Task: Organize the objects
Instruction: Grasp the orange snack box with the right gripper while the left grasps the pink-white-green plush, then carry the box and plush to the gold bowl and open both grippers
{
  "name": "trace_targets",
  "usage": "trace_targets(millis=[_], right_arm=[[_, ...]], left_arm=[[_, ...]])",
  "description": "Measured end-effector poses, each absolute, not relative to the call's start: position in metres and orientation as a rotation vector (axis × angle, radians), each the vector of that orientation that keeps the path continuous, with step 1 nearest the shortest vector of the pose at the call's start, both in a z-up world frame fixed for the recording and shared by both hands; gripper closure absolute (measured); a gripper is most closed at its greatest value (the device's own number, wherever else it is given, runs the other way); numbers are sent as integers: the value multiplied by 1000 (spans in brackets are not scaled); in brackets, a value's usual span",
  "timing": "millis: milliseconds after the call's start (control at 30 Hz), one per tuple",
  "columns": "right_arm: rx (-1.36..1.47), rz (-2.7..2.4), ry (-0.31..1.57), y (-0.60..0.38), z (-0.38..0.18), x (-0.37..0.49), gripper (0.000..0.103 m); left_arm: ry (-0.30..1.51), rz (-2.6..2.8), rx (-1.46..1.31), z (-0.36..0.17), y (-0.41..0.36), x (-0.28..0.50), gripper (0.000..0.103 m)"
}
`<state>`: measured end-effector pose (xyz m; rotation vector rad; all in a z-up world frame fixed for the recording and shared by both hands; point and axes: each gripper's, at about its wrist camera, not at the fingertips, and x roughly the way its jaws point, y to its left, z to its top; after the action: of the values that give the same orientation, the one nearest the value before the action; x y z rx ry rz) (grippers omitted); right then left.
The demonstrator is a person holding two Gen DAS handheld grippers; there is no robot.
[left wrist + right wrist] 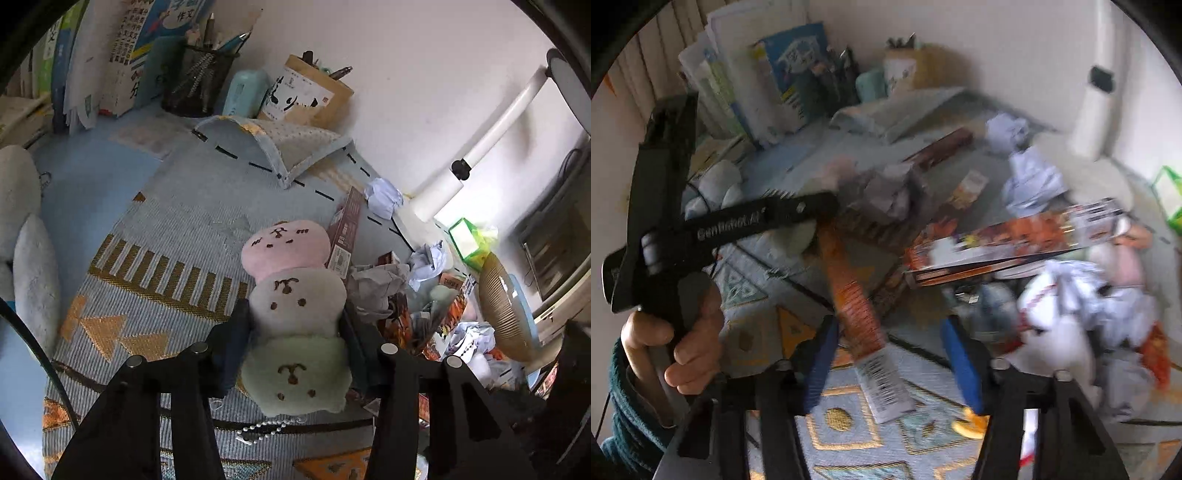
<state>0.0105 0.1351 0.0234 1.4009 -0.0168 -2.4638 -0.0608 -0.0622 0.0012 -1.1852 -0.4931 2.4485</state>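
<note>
Three stacked plush faces, pink over grey over pale green, make up the plush toy (295,317) that the left gripper (295,332) has its jaws clamped on at the grey middle section, a white bead chain (264,430) dangling from its green end above the woven mat (166,236). Going left to right in the left wrist view, books (122,55) lean against the wall at the back left, a black mesh pen cup (195,81) stands beside them, then a mint-coloured case (245,92) and a brown box (310,96); the mat's far corner is folded over in front of these. Further right lie a long brown carton (345,229) just beside the toy's pink head, crumpled paper balls (384,197), a white desk lamp (476,147) and a green tissue pack (467,240), with a heap of wrappers and paper on the tabletop below them. The right wrist view is heavily blurred: the person's left hand (679,336) grips the other tool at the left, and the right gripper (890,354) has its blue-padded jaws apart, an orange packet (857,306) with a barcode end lying between them, though I cannot tell whether it touches either pad; a flat orange box (1015,240) sits beyond, and white crumpled paper at the right.
</note>
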Motion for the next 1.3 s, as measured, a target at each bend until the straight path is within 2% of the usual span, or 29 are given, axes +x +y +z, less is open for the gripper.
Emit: trace_targets(millis=[100,333,467,667,1000,1067,1133,1300], right_arm=[[1426,-2418,-14,128,14,18,82],[1363,-2479,-124,153,22,61,85],[1263,-2546,-189,184,42,106,85],[1190,-2767,-202,257,70,181,85],[1379,-2877,-360,337,27,201,85],[1386,-2859,-370,337,25,198,79],[1394,-2851,-375,339,22,194,69],[1425,-2855,-378,346,18,187,68]], left_arm=[[-487,2458,-1166,4,-62,-59,58],[-491,2500,-1126,8,-66,-57,58],[-499,2499,-1126,8,-68,-57,58],[-410,2521,-1093,11,-59,-51,58],[-446,2522,-1107,9,-64,-53,58],[-438,2524,-1105,9,-63,-52,58],[-404,2531,-1103,10,-60,-51,58],[-287,2535,-1109,14,-43,-41,58]])
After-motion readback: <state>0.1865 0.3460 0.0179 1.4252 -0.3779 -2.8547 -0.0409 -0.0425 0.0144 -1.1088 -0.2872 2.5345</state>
